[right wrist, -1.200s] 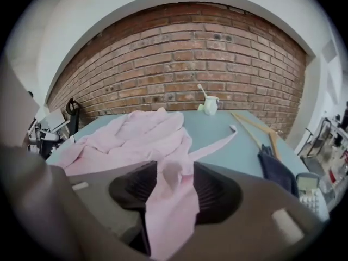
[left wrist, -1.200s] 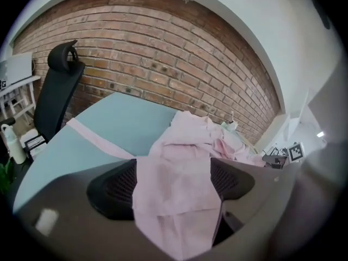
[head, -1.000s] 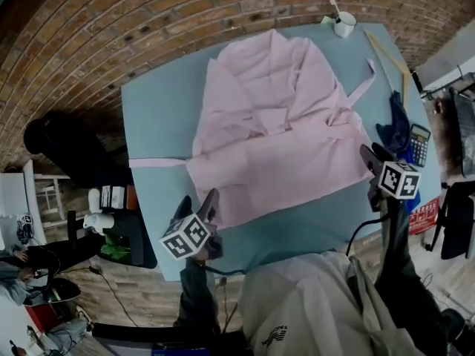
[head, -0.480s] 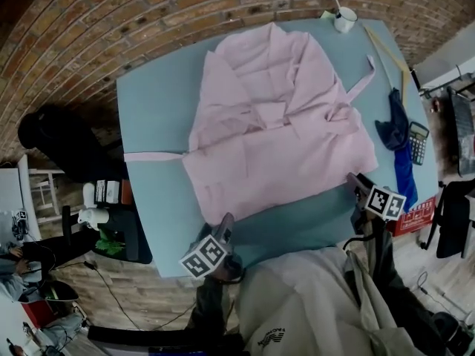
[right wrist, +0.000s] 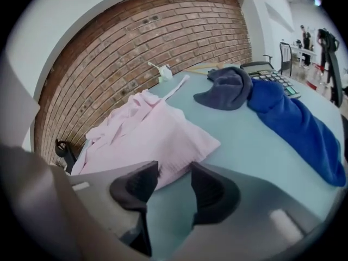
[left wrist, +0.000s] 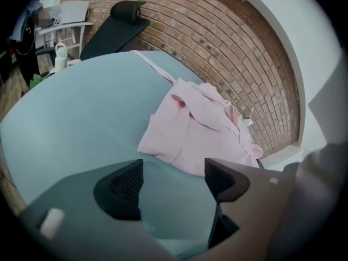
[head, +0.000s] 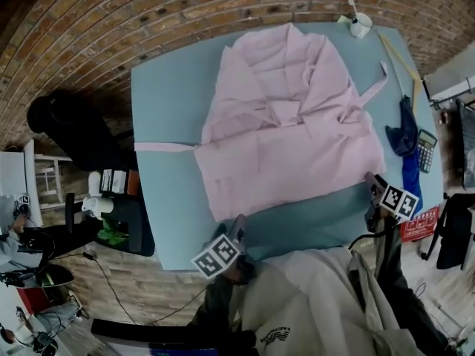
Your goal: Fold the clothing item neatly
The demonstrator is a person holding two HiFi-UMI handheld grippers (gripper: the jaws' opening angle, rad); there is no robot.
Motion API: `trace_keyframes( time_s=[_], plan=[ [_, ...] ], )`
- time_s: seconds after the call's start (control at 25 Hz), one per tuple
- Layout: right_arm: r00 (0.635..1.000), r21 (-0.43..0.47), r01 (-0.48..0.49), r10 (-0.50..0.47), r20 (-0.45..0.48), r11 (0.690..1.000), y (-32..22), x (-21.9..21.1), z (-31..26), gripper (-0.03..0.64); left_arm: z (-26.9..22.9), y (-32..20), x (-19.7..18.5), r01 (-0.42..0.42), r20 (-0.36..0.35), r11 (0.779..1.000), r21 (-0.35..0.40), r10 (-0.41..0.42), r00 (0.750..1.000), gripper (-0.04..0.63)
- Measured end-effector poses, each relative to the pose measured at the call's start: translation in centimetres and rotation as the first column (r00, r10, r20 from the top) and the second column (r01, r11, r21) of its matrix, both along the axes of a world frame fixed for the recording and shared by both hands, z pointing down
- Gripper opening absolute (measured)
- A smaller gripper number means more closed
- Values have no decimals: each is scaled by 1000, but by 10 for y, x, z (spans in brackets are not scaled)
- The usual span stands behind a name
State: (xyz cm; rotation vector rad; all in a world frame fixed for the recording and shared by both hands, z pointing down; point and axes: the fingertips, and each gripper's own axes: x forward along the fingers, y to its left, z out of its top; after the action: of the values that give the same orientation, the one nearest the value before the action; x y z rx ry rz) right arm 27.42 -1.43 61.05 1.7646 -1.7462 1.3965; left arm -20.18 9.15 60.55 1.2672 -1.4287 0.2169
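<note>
A pink robe (head: 289,124) lies spread on the teal table (head: 167,199), collar at the far side, with its belt ends trailing to the left (head: 163,147) and right (head: 375,87). My left gripper (head: 236,232) hovers at the table's near edge, short of the robe's near-left corner (left wrist: 157,143). Its jaws are closing, and only bare table shows between them (left wrist: 171,181). My right gripper (head: 373,191) is off the robe's near-right corner (right wrist: 206,143). It stands open with a narrow gap (right wrist: 173,186), and nothing is gripped.
A white cup (head: 361,25) stands at the far right corner, with a wooden stick (head: 397,54) beside it. A dark blue cloth (head: 404,136) and a calculator (head: 424,150) lie along the right edge. A black chair (head: 67,128) stands to the left of the table.
Both grippers have drawn back from the robe's near hem toward the table's near edge, and the left one has also shifted right. The robe lies as before.
</note>
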Motion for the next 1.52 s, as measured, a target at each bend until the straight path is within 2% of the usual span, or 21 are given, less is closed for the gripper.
trace_keyframes(
  time_s=[0.16,0.24,0.32,0.44,0.68,0.72,0.8,0.92,1.24,1.36,1.52],
  plan=[
    [1000,16,-16,17,-4,1000,-2,-1,0,193,-4,-8,1,-22,7,999,45,21,1000,365],
    [1000,27,-11,11,5,1000,-6,-5,-1,193,-2,-14,-4,-2,13,999,43,2,1000,364],
    [1000,34,-2,2,6,999,-10,-12,-1,193,3,-14,-12,47,50,999,7,-47,998,275],
    [1000,44,13,-12,-22,999,-11,-17,0,184,7,-6,-20,92,123,996,-10,-90,988,188],
    [997,98,73,-73,-5,993,-16,-37,-3,177,3,-9,-17,41,158,993,106,-58,986,183],
    [997,106,77,-76,-8,991,-19,-38,-3,150,4,-12,-18,42,169,992,116,-61,984,178],
    [996,115,91,-90,-7,989,-21,-39,-4,52,7,-18,-22,56,184,991,119,-78,980,125],
    [993,130,118,-121,13,984,-15,-41,-6,41,6,-31,-26,57,174,986,155,-84,981,68],
    [978,187,184,-199,66,965,30,-41,-19,38,0,-11,-40,104,137,969,224,-137,981,51],
    [969,207,213,-234,82,955,54,-39,-25,38,-7,12,-37,102,144,967,233,-138,980,51],
    [953,226,256,-284,102,940,93,-29,-34,38,-19,58,-28,141,134,962,234,-176,975,51]
  ],
)
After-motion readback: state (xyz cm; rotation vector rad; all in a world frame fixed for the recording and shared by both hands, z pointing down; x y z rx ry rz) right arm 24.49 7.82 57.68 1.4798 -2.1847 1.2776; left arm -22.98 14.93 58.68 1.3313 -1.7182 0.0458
